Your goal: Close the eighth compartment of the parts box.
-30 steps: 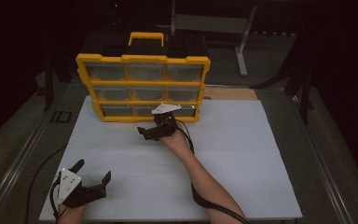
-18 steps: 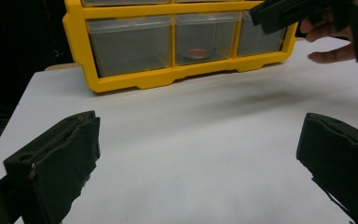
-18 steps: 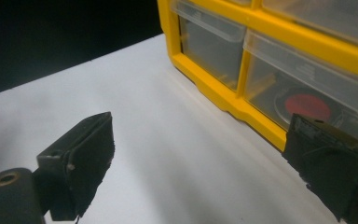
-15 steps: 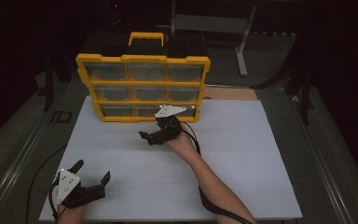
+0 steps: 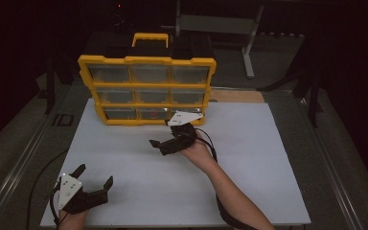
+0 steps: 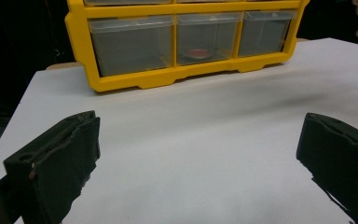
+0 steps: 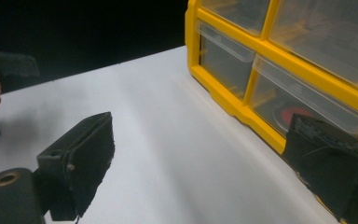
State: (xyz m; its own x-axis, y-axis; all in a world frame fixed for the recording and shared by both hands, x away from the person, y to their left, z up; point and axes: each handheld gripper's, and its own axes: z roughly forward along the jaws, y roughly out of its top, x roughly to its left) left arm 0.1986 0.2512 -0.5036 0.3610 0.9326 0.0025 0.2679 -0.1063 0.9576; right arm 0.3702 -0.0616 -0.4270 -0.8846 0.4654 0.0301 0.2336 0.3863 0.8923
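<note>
the right gripper has pulled back a little from the yellow drawer box. a second ago it sat right up at the bottom row of drawers. now it is lower on the white table, near the box but not touching it. its jaws are wide apart and hold nothing. so i think the drawer is not opened yet, and the hand may be lining up for another try.

the box stands at the far side of the table, with nine clear drawers in three rows. the bottom middle drawer has a small red thing inside. in the right gripper view that same red thing sits just behind one jaw, so this drawer looks like the one to go for.

the right hand reaches forward from the bottom of the high view, and its gripper points to the left, along the front of the box.

the left gripper has hardly moved. it rests low at the near left of the table, well apart from the box, jaws spread wide and empty, pointing toward the drawers.
</note>
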